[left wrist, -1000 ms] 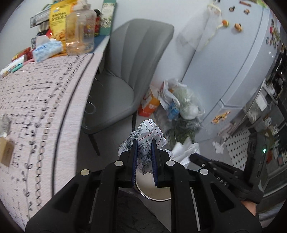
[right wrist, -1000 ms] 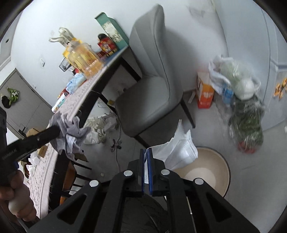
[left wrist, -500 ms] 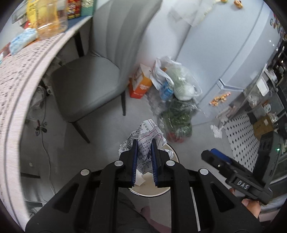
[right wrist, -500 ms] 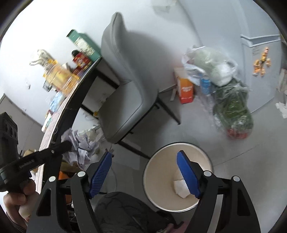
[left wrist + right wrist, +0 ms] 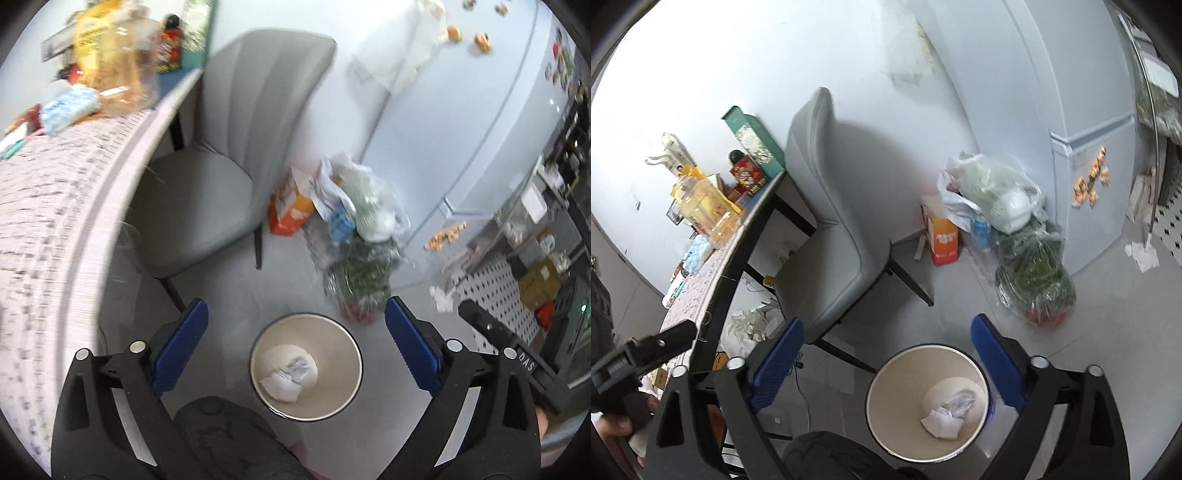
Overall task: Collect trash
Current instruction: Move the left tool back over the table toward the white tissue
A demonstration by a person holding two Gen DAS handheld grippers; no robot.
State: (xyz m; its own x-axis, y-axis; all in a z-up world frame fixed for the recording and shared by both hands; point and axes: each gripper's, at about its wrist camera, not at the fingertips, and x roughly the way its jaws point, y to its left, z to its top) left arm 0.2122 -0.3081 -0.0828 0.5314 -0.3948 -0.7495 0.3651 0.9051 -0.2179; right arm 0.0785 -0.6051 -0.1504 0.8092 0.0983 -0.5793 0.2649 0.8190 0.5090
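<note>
A round beige trash bin stands on the floor below both grippers; it also shows in the right wrist view. Crumpled paper lies at its bottom, seen too in the right wrist view. My left gripper is open and empty above the bin. My right gripper is open and empty above the bin's left rim. The right gripper's black body shows at the right of the left wrist view. The left gripper's body shows at the left of the right wrist view.
A grey chair stands by a table with a patterned cloth that carries packets and a jar. Plastic bags of greens and an orange carton sit by the white fridge. Paper scraps lie under the table.
My left gripper opened and the printed crumpled paper it held dropped into the bin. My right gripper, shut on a white bag a second ago, opened earlier and stays open.
</note>
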